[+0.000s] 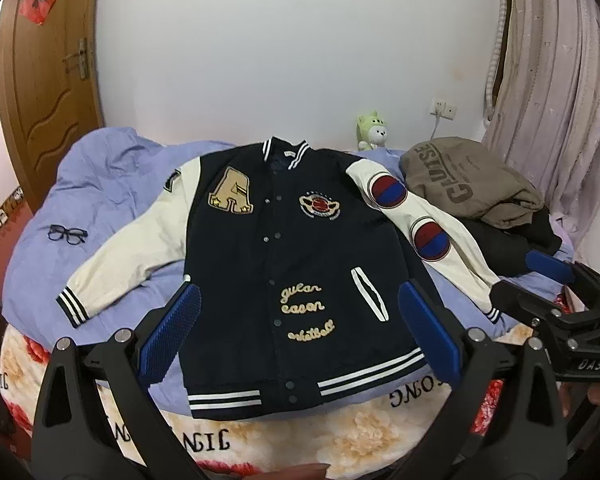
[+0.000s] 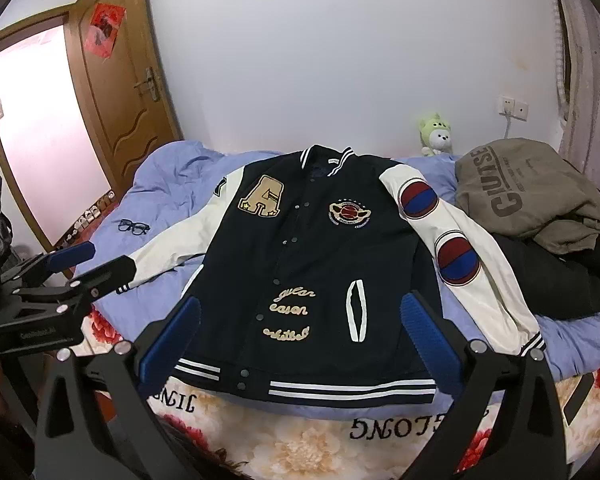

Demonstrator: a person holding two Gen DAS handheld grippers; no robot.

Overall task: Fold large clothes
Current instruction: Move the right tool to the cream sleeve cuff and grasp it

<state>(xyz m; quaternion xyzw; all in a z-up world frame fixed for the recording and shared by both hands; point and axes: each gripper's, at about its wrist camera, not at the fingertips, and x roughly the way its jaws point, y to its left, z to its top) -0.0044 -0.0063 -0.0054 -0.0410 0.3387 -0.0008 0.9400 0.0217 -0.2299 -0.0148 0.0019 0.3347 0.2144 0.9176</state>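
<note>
Both tongs, left (image 1: pixel 300 334) and right (image 2: pixel 300 336), hover spread apart above the flat jacket's (image 1: pixel 296 248) hem.

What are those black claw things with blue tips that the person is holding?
Handheld grippers. The left gripper and right gripper each have black angular arms with silver rivets and two ridged blue fingers. White lettering marks their black bodies.

Both views are evenly and fairly brightly lit, with soft shadows. In the right wrist view the doorway (image 2: pixel 48 128) at the left glows washed-out pink. Fisheye distortion bends the edges, the corners are black, and focus is sharp.
</note>
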